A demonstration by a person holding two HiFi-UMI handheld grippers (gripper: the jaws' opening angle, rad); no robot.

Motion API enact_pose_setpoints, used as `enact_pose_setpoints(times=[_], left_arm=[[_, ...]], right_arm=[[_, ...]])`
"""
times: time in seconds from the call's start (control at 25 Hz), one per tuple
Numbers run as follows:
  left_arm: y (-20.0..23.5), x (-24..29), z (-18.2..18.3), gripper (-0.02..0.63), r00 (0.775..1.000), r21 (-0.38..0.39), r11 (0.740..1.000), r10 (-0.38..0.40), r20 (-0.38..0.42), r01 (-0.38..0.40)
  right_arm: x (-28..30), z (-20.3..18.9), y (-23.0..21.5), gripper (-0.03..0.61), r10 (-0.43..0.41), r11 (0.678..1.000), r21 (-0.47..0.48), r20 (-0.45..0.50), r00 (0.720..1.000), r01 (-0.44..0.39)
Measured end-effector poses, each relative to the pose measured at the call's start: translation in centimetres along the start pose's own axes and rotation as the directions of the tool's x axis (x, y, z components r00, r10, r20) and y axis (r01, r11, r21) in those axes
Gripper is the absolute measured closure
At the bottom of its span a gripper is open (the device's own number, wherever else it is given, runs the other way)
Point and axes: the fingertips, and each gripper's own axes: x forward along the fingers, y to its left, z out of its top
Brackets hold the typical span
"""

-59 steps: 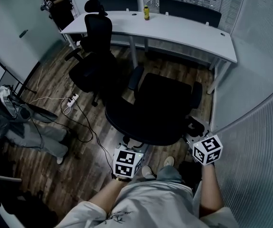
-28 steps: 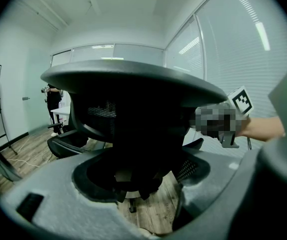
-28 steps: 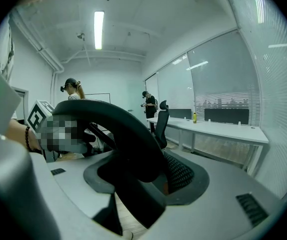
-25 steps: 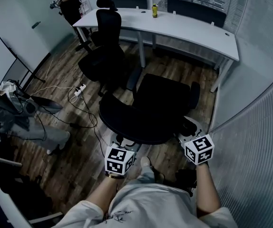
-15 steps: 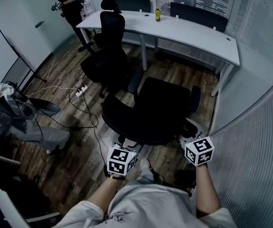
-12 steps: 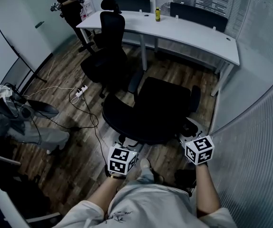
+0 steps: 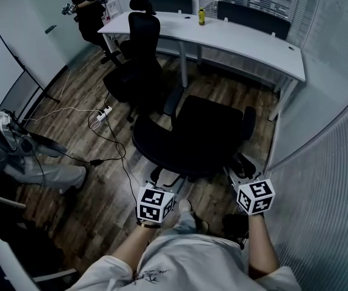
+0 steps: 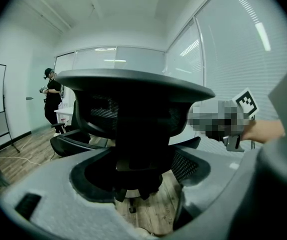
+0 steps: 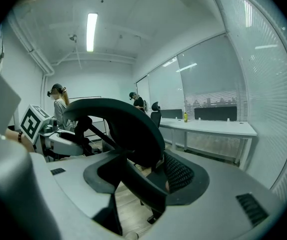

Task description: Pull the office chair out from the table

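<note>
The black office chair [image 7: 198, 138] stands on the wood floor, well away from the white table [image 7: 240, 38], with its backrest toward me. My left gripper [image 7: 162, 183] is just behind the backrest's left side and my right gripper [image 7: 239, 168] is behind its right corner. In the left gripper view the chair [image 8: 133, 109] fills the frame beyond the left gripper [image 8: 133, 179], whose jaws stand wide apart and hold nothing. The right gripper view shows the chair's back frame [image 9: 118, 129] past the right gripper [image 9: 138, 184], whose jaws are also spread wide.
A second black chair [image 7: 139, 59] sits at the table's left end, and a yellow bottle [image 7: 202, 17] stands on the table. A person [image 7: 86, 11] stands at the far left. A power strip with cables [image 7: 104, 111] lies on the floor. A glass wall [image 7: 325, 132] runs close on the right.
Over the earlier frames the chair and both grippers came back from the table. In the last half second the right gripper drew slightly away from the backrest.
</note>
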Motion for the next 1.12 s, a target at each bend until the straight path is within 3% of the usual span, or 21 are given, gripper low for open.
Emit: enact_pose_setpoints(times=[0.32, 0.4, 0.6, 0.8, 1.12], left_arm=[[-0.6, -2.2, -1.6, 0.282, 1.000, -0.038, 0.999, 0.020, 0.007, -0.020], [-1.0, -2.8, -1.7, 0.289, 1.000, -0.035, 0.999, 0.024, 0.010, -0.023], [-2.4, -4.5, -2.0, 0.442, 0.999, -0.014, 0.999, 0.034, 0.016, -0.034], [-4.2, -6.1, -2.4, 0.583, 0.999, -0.005, 0.999, 0.041, 0.024, -0.041], [-7.4, -6.6, -1.6, 0.603, 0.999, -0.043, 0.999, -0.021, 0.029, 0.022]], right_arm=[[-2.7, -1.7, 1.5, 0.363, 0.008, 1.000, 0.023, 0.001, 1.000, -0.008], [-3.4, -2.2, 2.0, 0.397, 0.015, 0.999, 0.030, -0.003, 1.000, -0.015], [-5.4, -3.6, 3.8, 0.521, 0.030, 0.999, 0.043, -0.016, 0.999, -0.029], [-7.6, -4.6, 5.3, 0.563, 0.048, 0.998, 0.050, -0.034, 0.998, -0.046], [-9.8, -3.6, 7.2, 0.571, 0.074, 0.996, 0.056, -0.021, 0.997, -0.072]])
